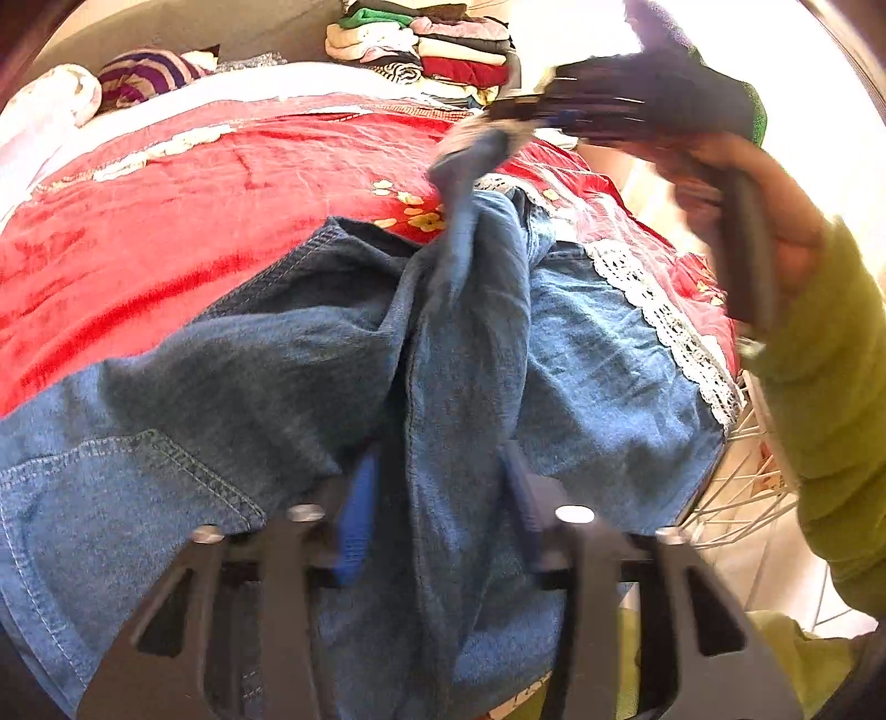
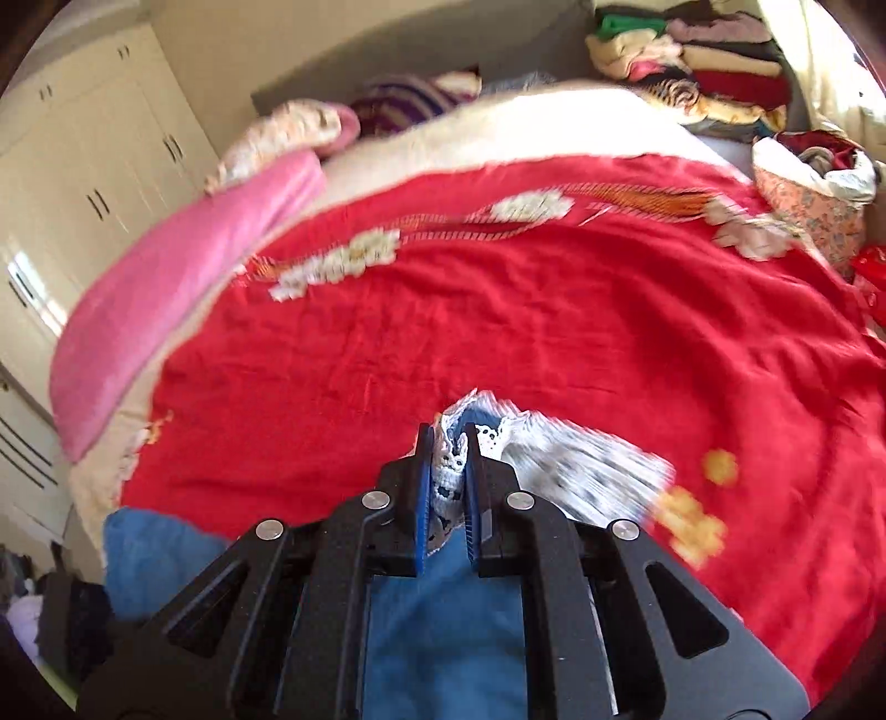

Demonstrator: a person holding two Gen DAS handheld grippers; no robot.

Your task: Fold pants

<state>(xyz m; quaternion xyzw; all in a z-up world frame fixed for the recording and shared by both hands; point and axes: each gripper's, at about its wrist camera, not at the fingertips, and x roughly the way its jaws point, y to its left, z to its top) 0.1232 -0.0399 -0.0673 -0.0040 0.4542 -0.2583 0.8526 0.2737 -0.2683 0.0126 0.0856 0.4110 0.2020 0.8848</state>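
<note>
Blue denim pants (image 1: 277, 360) with white lace hems lie on a red bedspread (image 1: 194, 210). In the left wrist view my left gripper (image 1: 440, 451) is at the bottom, its jaws closed on a raised fold of denim running up the middle. My right gripper (image 1: 498, 116), held by a hand in a green sleeve (image 1: 830, 360), lifts one leg end above the bed at the upper right. In the right wrist view the right gripper (image 2: 448, 429) is shut on the lace hem (image 2: 448, 476), with the pants (image 2: 443, 609) hanging below it.
A stack of folded clothes (image 1: 443, 50) sits at the far side of the bed. A white wire basket (image 1: 742, 498) stands off the right edge. A pink blanket (image 2: 183, 266), a floral bag (image 2: 808, 210) and cream wardrobe doors (image 2: 83, 166) border the bed.
</note>
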